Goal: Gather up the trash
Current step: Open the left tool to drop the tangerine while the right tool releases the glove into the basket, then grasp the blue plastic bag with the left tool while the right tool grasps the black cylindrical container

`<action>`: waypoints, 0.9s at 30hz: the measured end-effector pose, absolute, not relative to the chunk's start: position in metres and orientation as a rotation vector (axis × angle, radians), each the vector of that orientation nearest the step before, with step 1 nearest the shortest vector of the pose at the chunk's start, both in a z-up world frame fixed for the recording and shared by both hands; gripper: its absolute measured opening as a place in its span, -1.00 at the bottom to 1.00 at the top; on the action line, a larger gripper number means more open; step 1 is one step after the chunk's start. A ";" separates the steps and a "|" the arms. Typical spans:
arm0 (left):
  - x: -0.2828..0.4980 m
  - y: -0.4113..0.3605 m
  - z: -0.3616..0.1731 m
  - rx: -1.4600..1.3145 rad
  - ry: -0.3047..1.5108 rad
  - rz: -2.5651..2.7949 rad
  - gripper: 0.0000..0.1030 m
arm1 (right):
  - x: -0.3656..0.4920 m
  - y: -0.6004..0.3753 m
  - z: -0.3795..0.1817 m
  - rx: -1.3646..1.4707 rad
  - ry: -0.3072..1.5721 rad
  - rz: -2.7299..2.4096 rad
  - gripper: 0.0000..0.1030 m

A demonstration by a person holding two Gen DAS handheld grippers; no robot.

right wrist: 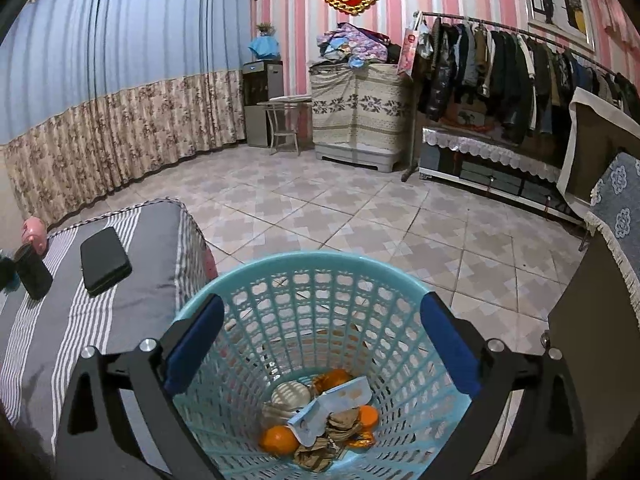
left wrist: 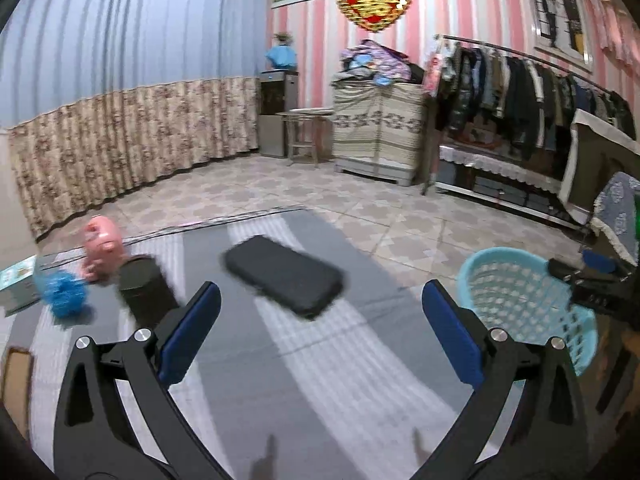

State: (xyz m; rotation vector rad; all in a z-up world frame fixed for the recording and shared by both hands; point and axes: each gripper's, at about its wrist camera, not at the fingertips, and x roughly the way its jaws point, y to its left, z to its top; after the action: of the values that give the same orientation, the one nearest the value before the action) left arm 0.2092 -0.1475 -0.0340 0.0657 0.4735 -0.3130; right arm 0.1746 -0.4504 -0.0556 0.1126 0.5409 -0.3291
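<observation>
I count one basket [right wrist: 304, 300] — inside, three orange pieces [right wrist: 279, 439], one paper scrap [right wrist: 332, 404]; on the bed, one black case [right wrist: 105, 260].

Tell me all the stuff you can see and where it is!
basket: one, light blue, on floor beside the bed, under the right gripper
trash: one pile, orange peel, paper scraps, in basket bottom
black case: one, flat on the striped bed cover
dark canister: one, upright, left of the case
pink toy: one, behind canister
blue puff: one, bed's left edge
clothes rack: one, dark coats, right wall
left gripper: black, blue pads, open, empty
right gripper: same, open, empty
</observation>
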 end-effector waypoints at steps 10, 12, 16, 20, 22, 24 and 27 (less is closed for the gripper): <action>0.247 -0.014 -0.043 0.010 0.535 -0.090 0.89 | 0.186 -0.429 -0.065 0.124 0.592 -0.335 0.89; 0.258 0.012 -0.045 0.004 0.550 -0.041 0.89 | 0.190 -0.422 -0.066 0.126 0.603 -0.331 0.89; 0.276 0.056 -0.050 -0.027 0.575 0.019 0.89 | 0.198 -0.405 -0.070 0.121 0.622 -0.321 0.89; 0.301 0.084 -0.061 -0.060 0.625 0.055 0.89 | 0.206 -0.389 -0.074 0.141 0.641 -0.320 0.89; 0.316 0.096 -0.069 -0.090 0.659 0.058 0.89 | 0.210 -0.384 -0.075 0.151 0.650 -0.320 0.89; 0.329 0.102 -0.076 -0.096 0.691 0.071 0.88 | 0.213 -0.377 -0.075 0.163 0.655 -0.319 0.89; 0.343 0.101 -0.086 -0.075 0.726 0.084 0.82 | 0.221 -0.365 -0.074 0.175 0.665 -0.312 0.89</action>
State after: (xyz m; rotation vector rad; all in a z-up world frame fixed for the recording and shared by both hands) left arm 0.3433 0.1008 -0.0860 -0.0751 0.7260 0.0839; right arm 0.2207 -0.3647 -0.0744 0.1751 0.6655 -0.3122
